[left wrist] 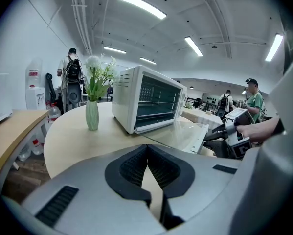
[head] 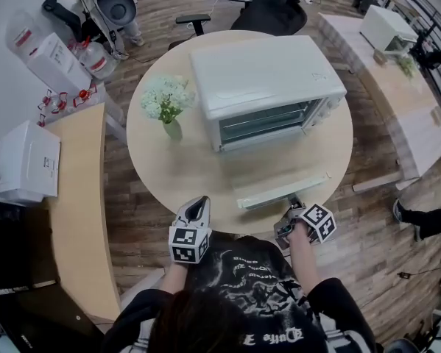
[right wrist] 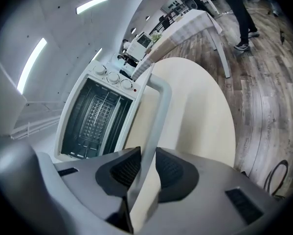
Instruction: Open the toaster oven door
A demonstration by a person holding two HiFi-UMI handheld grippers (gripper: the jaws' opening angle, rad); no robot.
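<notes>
One oven (head: 268, 79) stands on the worktop (head: 161, 182). Its one door (head: 275, 169) lies flat in front of the oven; being glass and hinged, it is probably light but fragile. Hold it by the single rigid handle (right wrist: 153, 106). The right tool (right wrist: 147, 154) clamps that handle. The left tool (left wrist: 147, 155), closed and empty, hovers before the oven. One vase (head: 172, 127) stands beside the oven.
</notes>
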